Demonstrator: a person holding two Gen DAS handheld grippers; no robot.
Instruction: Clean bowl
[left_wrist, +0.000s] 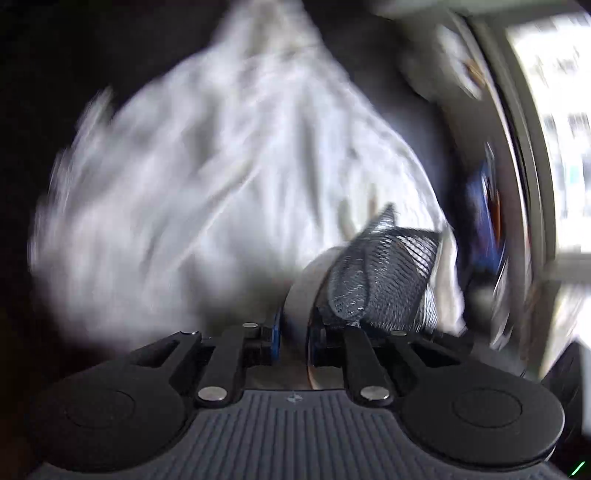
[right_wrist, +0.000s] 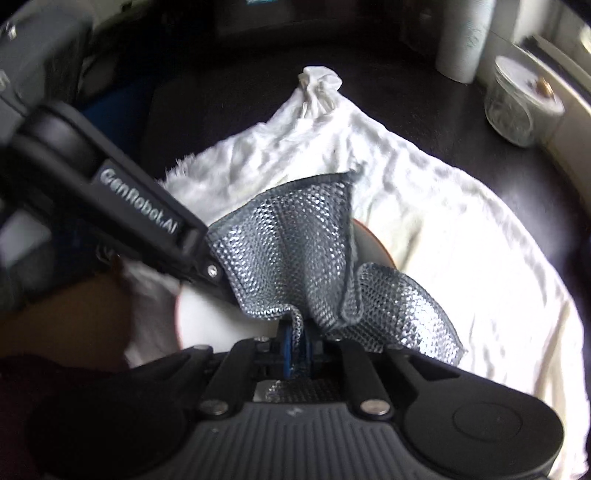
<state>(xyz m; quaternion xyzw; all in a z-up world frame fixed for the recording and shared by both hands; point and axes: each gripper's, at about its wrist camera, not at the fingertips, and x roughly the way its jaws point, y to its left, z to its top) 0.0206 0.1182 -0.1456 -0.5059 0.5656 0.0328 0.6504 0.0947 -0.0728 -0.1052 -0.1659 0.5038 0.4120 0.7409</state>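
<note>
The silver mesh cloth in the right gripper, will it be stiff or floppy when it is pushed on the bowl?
Probably floppy: the mesh cloth hangs in folds from the right gripper and drapes over the bowl. It looks thin and open-weave, so likely light. It may bunch rather than push flat.

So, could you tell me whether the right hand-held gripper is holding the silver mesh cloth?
Yes, the right hand-held gripper pinches the mesh cloth between its blue pads.

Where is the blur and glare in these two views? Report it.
Left wrist view: heavy motion smear across the white towel and the bright window at right; the mesh cloth stays fairly sharp. Right wrist view: mostly sharp; the towel is washed out at right, and the left gripper's body blurs at the far left.
</note>
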